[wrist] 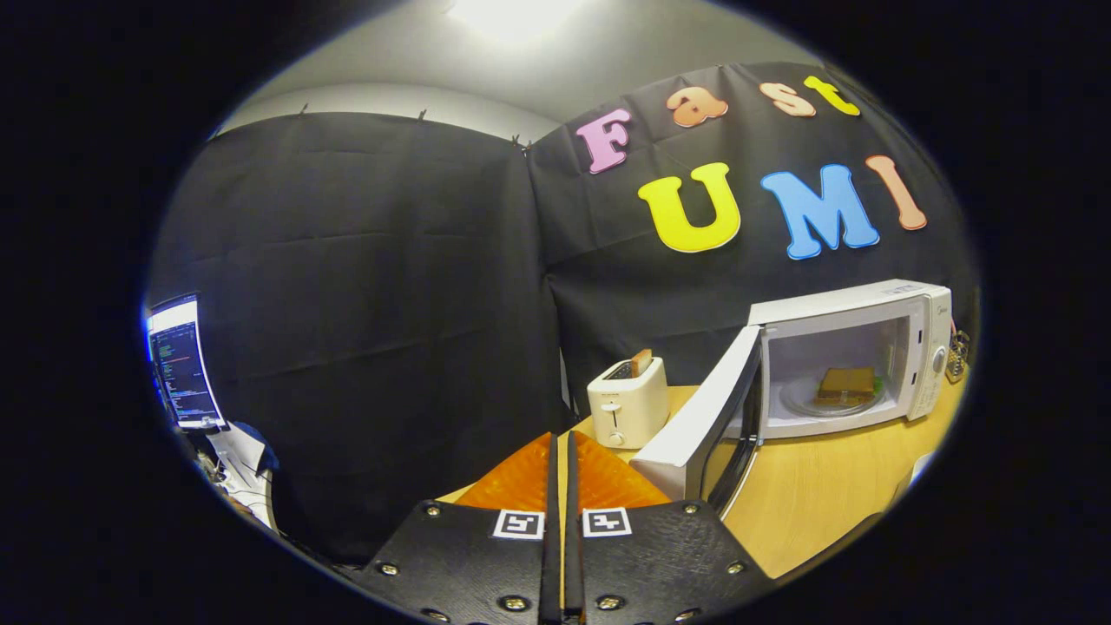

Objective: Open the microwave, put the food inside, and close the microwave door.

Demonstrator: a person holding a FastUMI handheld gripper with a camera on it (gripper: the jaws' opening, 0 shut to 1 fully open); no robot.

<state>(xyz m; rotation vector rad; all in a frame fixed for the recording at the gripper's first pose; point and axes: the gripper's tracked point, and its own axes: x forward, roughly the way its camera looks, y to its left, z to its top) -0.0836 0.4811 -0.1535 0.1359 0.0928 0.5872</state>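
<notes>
A: Where's the gripper (pixel 560 456) at?
B: Its jaws are clenched, nothing between them, just a thin slit. It sits low at the worktop's (pixel 825 503) near edge, pointing across the wood toward the toaster (pixel 627 402).

A: And the microwave (pixel 855 356)?
B: On the worktop's far right part, backed up near the booth wall. Long axis runs along that wall. Cavity faces out over the worktop. Control panel w/ a knob on its right end.

A: Door (pixel 703 425) open or not?
B: Open, hinged at the left. It's swung out toward the gripper; its free edge ends just right of the fingertips (pixel 608 469) and close to them.

A: Food (pixel 846 384)?
B: Inside already, looks like a sandwich, lying flat on the glass turntable, long side running w/ the cavity's width. A bit of green at its right edge.

A: Anything else?
B: Toaster's upright, between gripper and microwave, left of the door, a slice poking from the slot. A lit monitor (pixel 180 363) stands well off to the left, beyond the worktop.
</notes>
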